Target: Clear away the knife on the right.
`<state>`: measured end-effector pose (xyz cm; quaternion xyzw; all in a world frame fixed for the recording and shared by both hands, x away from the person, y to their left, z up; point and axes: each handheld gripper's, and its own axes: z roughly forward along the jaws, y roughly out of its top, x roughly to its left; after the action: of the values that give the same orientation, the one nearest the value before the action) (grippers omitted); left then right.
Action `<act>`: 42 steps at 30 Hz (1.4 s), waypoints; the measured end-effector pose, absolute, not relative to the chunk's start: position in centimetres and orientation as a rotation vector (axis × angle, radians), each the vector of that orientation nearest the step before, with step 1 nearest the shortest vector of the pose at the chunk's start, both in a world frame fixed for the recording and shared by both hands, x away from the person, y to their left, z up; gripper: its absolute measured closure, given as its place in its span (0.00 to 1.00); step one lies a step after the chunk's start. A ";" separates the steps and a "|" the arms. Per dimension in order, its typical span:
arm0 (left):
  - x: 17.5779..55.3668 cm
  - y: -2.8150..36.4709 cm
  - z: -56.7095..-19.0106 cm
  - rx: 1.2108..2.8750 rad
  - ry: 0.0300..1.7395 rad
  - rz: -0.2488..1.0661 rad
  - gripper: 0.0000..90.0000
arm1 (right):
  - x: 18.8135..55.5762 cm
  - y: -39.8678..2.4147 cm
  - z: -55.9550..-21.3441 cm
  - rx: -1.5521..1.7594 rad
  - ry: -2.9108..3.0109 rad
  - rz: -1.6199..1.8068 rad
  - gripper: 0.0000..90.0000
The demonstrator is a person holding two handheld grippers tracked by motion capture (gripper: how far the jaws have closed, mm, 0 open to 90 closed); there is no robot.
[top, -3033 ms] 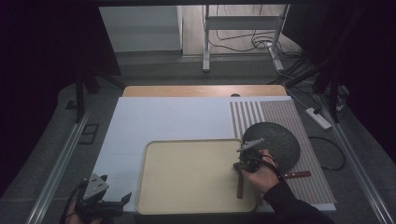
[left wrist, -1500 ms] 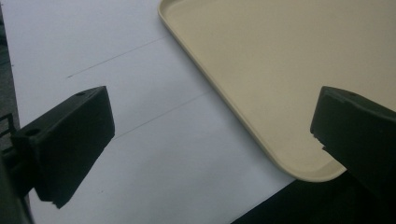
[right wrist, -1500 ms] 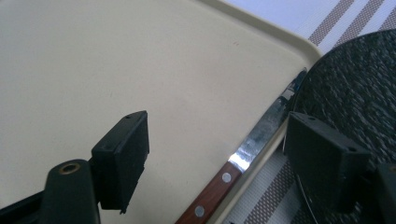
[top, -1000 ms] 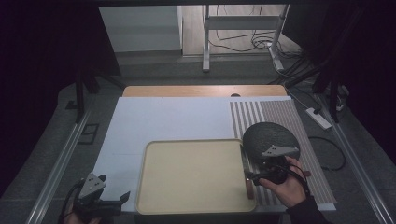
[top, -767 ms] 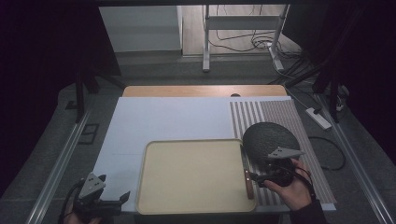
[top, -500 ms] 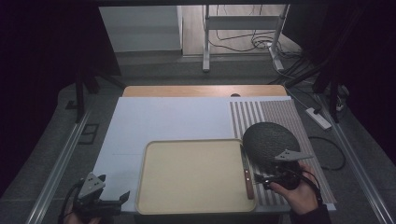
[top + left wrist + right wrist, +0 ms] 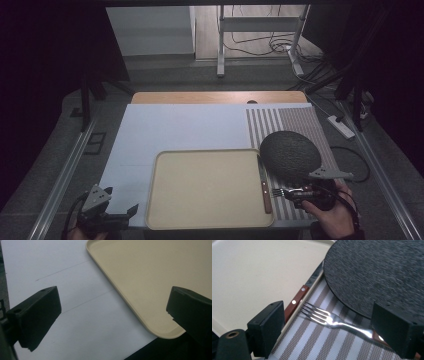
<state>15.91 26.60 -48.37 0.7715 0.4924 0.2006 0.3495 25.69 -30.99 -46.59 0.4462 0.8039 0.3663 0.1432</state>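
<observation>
Where stripes show, shiny fork (image 7: 334, 321), four tines

Dim, dark-edged high view, bright gripper views, fork (image 7: 332, 321) glare, slight blur

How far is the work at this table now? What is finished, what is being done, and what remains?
Done, it seems: the brown-handled knife lies along the right edge of the beige plastic tray, and the dark grey round plate sits on the striped placemat. In hand: the right hand-held gripper stands open astride the silver fork. Left: probably gripping that fork; the left hand-held gripper is open.
</observation>
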 end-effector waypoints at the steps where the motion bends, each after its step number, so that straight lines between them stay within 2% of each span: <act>1: 15.9 26.6 -48.4 1.996 1.276 0.519 0.00 | 25.6 -31.2 -46.6 1.291 2.313 1.055 0.13; 42: 15.7 27.2 -48.3 1.938 1.303 0.525 0.00 | 22.9 -34.9 -46.3 1.381 2.228 0.979 0.14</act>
<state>15.69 27.15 -48.30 0.7536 0.5068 0.2042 0.3653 22.91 -34.90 -46.30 0.4864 0.7845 0.3447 0.1711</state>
